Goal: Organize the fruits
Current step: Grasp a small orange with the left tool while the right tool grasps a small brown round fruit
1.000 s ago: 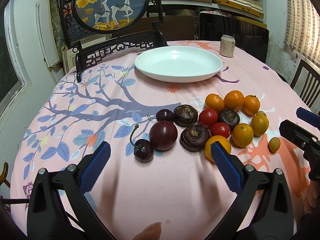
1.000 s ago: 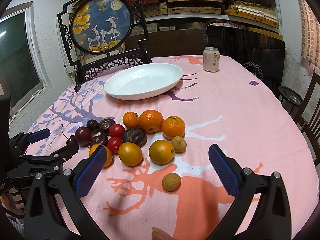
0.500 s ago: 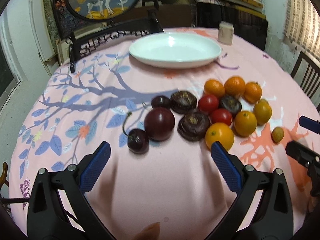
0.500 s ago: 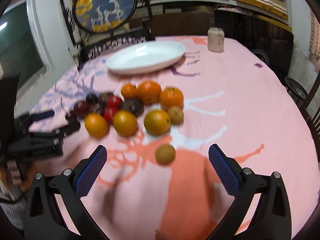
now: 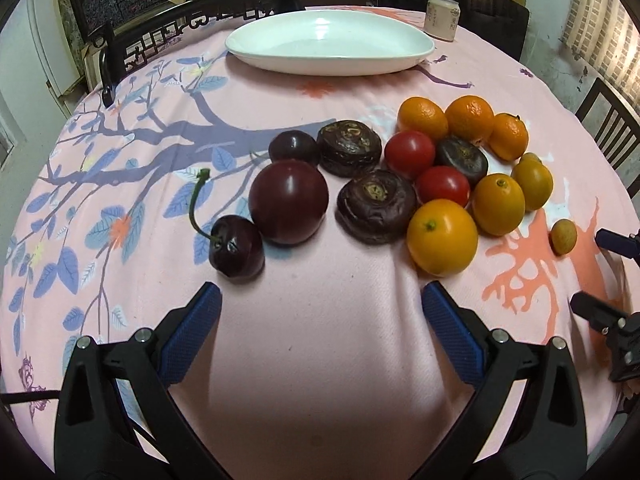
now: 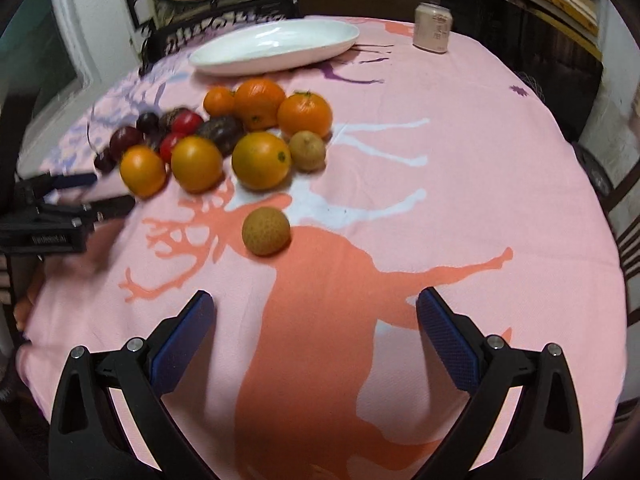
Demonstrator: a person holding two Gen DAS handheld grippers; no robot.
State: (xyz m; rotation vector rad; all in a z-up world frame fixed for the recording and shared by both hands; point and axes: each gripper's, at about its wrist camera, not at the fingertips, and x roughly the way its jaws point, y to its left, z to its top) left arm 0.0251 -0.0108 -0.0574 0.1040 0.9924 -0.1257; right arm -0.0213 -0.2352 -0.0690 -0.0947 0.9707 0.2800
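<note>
Left tongs (image 5: 320, 312) wide open, empty, low over bench (image 5: 320, 360) just short of cherry (image 5: 237, 249) and plum (image 5: 289, 201). Right tongs (image 6: 316, 320) wide open, empty, facing lone longan (image 6: 265, 231). Fruit pile near white plate (image 5: 328, 56).

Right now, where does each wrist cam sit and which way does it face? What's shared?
Left wrist: on the left hand-held gripper, low over the near table edge, facing the dark fruit and the white plate; its own open blue-padded fingers show, with the right hand-held gripper at far right.
Right wrist: on the right hand-held gripper, facing the lone brown fruit; own open fingers show, left hand-held gripper at left edge.
Shared: plate, can, the fruit cluster.
</note>
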